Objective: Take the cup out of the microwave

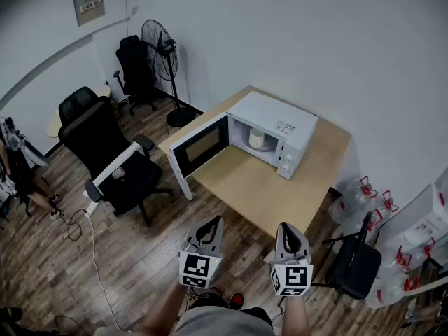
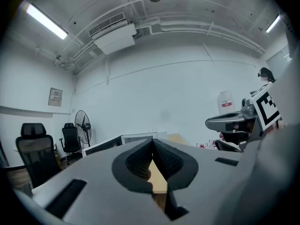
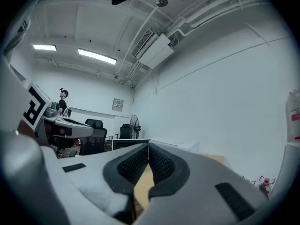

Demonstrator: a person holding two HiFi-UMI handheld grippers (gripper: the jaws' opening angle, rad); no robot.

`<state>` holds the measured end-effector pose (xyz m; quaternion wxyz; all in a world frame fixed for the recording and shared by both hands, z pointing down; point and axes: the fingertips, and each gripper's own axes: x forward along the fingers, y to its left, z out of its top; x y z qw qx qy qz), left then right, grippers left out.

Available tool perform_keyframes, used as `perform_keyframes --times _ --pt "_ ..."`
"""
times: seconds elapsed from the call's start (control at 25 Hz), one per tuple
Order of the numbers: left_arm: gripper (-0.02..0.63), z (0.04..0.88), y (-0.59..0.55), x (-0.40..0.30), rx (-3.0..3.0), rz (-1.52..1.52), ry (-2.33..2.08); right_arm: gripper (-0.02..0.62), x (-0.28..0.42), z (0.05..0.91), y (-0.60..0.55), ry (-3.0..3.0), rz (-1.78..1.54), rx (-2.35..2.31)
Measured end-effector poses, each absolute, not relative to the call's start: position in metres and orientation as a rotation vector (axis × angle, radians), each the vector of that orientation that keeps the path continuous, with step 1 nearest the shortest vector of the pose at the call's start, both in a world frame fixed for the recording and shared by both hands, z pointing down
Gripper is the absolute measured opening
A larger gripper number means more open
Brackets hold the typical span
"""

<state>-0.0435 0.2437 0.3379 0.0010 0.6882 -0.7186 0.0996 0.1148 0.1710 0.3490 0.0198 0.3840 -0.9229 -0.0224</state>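
Observation:
A white microwave (image 1: pixel 280 128) stands on a wooden table (image 1: pixel 280 191) with its door (image 1: pixel 199 147) swung open to the left. A pale cup (image 1: pixel 257 139) sits inside the cavity. Both grippers are held low in front of the table, well short of the microwave. My left gripper (image 1: pixel 210 231) is shut with nothing between its pads (image 2: pixel 140 161). My right gripper (image 1: pixel 290 235) is also shut and empty, its pads (image 3: pixel 159 163) touching. Both gripper views look level across the table (image 2: pixel 159 177) toward the open door (image 2: pixel 105 146) and the microwave (image 3: pixel 176 146).
Black office chairs (image 1: pixel 115 156) stand left of the table, a floor fan (image 1: pixel 162 54) behind them. A black folding chair (image 1: pixel 353 264) and water bottles (image 1: pixel 364 201) are at the right. A cable (image 1: pixel 91 243) trails over the wooden floor.

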Motion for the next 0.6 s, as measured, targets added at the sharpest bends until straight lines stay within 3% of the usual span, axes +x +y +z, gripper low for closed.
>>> perform_keyframes --times 0.6 --pt "0.020 0.340 0.232 -0.040 2.163 0.329 -2.251 0.018 0.119 0.350 0.159 -2.884 -0.050 1.199"
